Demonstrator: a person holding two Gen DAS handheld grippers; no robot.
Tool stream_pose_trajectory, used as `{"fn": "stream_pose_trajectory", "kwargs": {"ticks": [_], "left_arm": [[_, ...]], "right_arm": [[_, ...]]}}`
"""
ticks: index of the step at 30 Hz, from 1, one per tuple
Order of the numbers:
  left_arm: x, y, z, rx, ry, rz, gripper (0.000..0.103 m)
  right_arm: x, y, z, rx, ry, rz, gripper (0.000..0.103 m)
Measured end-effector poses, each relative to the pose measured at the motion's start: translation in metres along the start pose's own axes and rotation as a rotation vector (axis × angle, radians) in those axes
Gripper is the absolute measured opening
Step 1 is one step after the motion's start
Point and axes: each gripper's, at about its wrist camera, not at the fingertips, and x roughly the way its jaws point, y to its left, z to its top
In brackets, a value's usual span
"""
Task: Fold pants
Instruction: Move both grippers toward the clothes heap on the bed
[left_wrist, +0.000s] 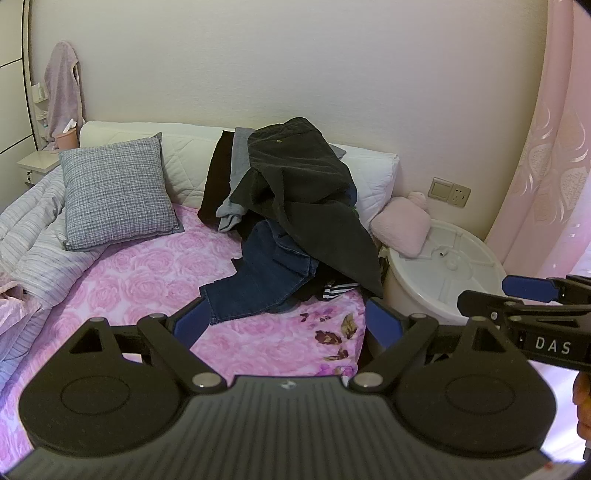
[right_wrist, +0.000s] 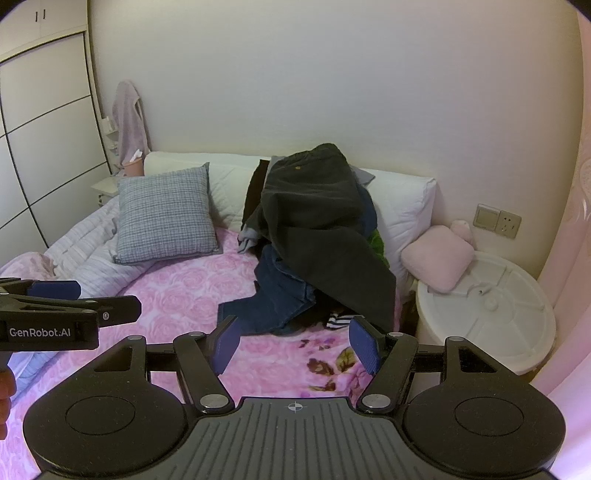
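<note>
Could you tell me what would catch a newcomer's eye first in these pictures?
A dark heap of pants is piled against the white pillows at the head of the pink bed. Nearer, both open tongs, left and right, hang empty above the sheet, short of the heap.

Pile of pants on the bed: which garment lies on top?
The dark charcoal pants, waistband up against the white headboard cushion. They drape over the blue jeans, whose leg spills forward onto the pink floral sheet.
</note>
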Motion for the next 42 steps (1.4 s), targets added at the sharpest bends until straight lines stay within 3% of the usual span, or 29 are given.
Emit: {"fn": "stream_pose_trajectory", "kwargs": {"ticks": [31,42], "left_arm": [[0.032,0.04,0.011,0.01,0.026,-0.051,0.089],[0.078,0.071,0.019,-0.047,0.1,-0.01,0.09]], "right_arm": [[0.026,0.031,0.01,0.012,0.044,-0.066,0.063],[0.078,0.029,0.02,-0.054,0.111,-0.029,0.062]]}}
